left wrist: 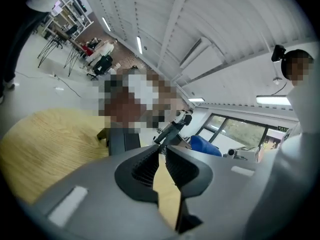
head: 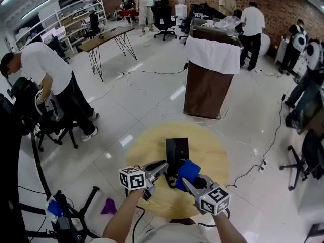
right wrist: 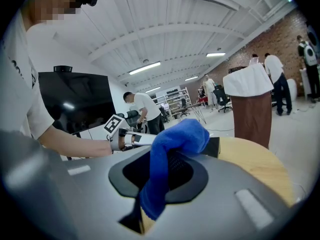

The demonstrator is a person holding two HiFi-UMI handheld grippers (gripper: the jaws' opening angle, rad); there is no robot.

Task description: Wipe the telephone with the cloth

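One view, right gripper view, shows cloth apparently pinched between jaws.

The tabletop is showing pale, matt wood grain. The black telephone is looking smooth and glossy, the blue cloth soft and fleecy. The white floor is gleaming.

We see a glossy white floor backed by a brick wall. Beyond the far edge of the tabletop stands a brown lectern draped in white.
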